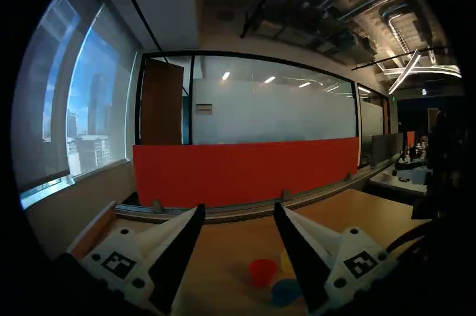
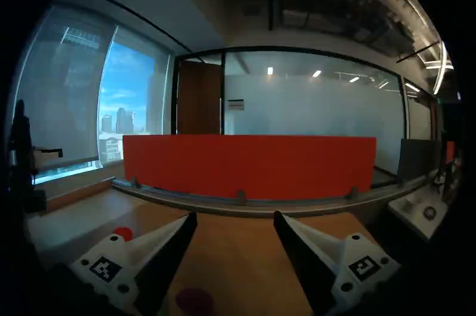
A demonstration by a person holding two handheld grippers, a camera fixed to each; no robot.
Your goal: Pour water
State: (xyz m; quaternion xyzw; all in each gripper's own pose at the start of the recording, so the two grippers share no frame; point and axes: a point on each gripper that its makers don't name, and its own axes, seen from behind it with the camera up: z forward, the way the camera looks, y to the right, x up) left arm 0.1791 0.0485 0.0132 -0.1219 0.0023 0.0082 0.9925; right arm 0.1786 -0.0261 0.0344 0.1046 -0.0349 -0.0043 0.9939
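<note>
In the left gripper view my left gripper [image 1: 239, 209] is open above a wooden desk [image 1: 351, 209], nothing between its fingers. Below it on the desk stand a red cup [image 1: 262, 271], a yellow cup [image 1: 286, 261] half hidden behind the right finger, and a blue cup [image 1: 285, 291]. In the right gripper view my right gripper [image 2: 235, 216] is open and empty over the same desk [image 2: 238, 256]. A dark red round object [image 2: 194, 301] lies low between its fingers, and a small red object [image 2: 124, 233] sits behind the left finger.
An orange divider panel [image 1: 244, 170] runs along the desk's far edge, with a metal rail [image 2: 250, 203] at its base. Large windows [image 1: 89, 113] are at the left. A neighbouring desk with equipment [image 2: 419, 212] stands at the right.
</note>
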